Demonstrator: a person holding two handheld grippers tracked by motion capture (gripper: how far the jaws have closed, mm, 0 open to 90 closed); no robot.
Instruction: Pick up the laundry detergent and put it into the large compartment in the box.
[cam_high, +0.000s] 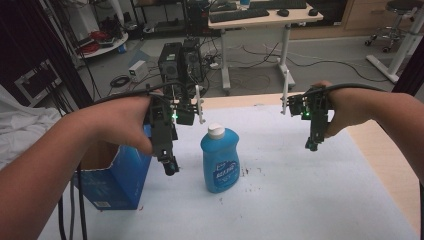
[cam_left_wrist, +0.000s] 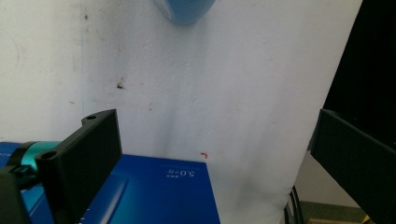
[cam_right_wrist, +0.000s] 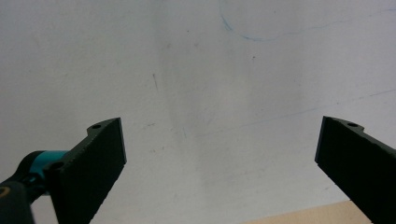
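Observation:
A blue bottle (cam_high: 220, 161) with a white cap stands upright at the middle of the table. Just left of it, a hand holds my left gripper (cam_high: 169, 164) pointing down, above the right edge of a blue cardboard box (cam_high: 117, 175). In the left gripper view its jaws are wide apart, with the box (cam_left_wrist: 159, 191) below them and the base of the bottle (cam_left_wrist: 187, 11) at the top; the gripper (cam_left_wrist: 215, 154) is open and holds nothing. My right gripper (cam_high: 312, 142) hangs to the right of the bottle over bare sheet. It (cam_right_wrist: 219, 154) is open and holds nothing.
A white sheet (cam_high: 280, 200) with small dark specks covers the table, and bare wood (cam_high: 385, 160) shows along its right side. The box's open top faces up at the left. Beyond the far edge stand computer towers (cam_high: 180, 60), a desk and floor cables.

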